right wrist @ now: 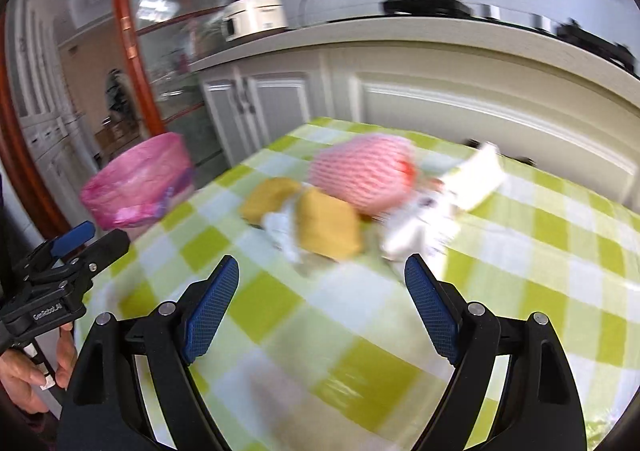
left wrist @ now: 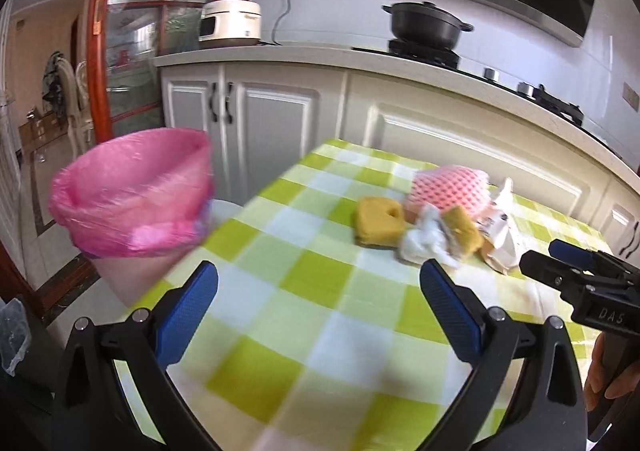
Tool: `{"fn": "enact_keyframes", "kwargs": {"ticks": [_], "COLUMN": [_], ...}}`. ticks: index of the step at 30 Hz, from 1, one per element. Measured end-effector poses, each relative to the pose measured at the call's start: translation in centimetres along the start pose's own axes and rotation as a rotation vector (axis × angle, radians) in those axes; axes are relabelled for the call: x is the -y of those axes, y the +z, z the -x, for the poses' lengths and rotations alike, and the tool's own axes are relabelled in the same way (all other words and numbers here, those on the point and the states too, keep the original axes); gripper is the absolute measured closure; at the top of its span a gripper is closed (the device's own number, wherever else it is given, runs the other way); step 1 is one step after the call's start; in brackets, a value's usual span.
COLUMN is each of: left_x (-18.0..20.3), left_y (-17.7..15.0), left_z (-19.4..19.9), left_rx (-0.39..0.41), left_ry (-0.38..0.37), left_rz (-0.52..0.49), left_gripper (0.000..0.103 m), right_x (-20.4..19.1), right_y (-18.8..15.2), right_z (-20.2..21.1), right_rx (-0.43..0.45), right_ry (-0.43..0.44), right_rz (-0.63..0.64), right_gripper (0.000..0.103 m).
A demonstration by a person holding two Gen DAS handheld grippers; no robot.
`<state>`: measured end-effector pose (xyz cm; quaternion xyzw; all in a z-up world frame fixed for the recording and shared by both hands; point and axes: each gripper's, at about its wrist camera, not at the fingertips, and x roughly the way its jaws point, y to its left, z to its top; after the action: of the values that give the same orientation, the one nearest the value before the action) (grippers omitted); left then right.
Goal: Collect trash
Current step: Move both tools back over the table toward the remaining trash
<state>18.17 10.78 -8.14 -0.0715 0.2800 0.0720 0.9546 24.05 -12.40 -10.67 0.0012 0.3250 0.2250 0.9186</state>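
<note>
A heap of trash lies on the green-checked tablecloth (left wrist: pixel 320 315): two yellow sponges (left wrist: pixel 379 222) (right wrist: pixel 330 225), crumpled white paper (left wrist: pixel 424 241) (right wrist: pixel 416 229), a pink foam net (left wrist: pixel 450 191) (right wrist: pixel 362 173) and a torn white wrapper (left wrist: pixel 502 229) (right wrist: pixel 478 181). A bin lined with a pink bag (left wrist: pixel 134 195) (right wrist: pixel 138 181) stands beside the table's left edge. My left gripper (left wrist: pixel 318 309) hovers open over the cloth, short of the heap, with nothing between its fingers. My right gripper (right wrist: pixel 322 307) is open too, just in front of the sponges and paper, and empty.
White kitchen cabinets (left wrist: pixel 276 123) and a counter run behind the table, with a rice cooker (left wrist: pixel 231 25) and a black pot (left wrist: pixel 426 25) on a stove. A red-framed glass door (left wrist: pixel 132 51) stands at left. A hand (right wrist: pixel 24 379) holds each gripper's handle.
</note>
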Motion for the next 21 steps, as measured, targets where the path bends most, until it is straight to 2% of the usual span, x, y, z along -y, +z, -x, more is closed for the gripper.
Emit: {"fn": "enact_keyframes", "kwargs": {"ticks": [5,10,21], "left_x": [2.0,2.6,2.5], "left_y": [-0.7,-0.8,-0.6], "left_z": [-1.2,-2.4,-3.7], "left_rx": [-0.022,-0.041,-0.045], "left_ry": [-0.013,-0.011,-0.025], "left_rz": [-0.032,-0.054,-0.078], "left_gripper": [0.005,0.005,0.005], "right_x": [2.7,4.3,5.0], "right_y": [-0.4,0.0,2.5], "right_z": [-0.6,-2.9,-8.5], "right_rx": [-0.013,-0.038,-0.077], "right_ry": [-0.056,-0.092,-0.115], "right_rz": [-0.048,-0.085,-0.12], "right_gripper": [0.022,0.022,0.023]}}
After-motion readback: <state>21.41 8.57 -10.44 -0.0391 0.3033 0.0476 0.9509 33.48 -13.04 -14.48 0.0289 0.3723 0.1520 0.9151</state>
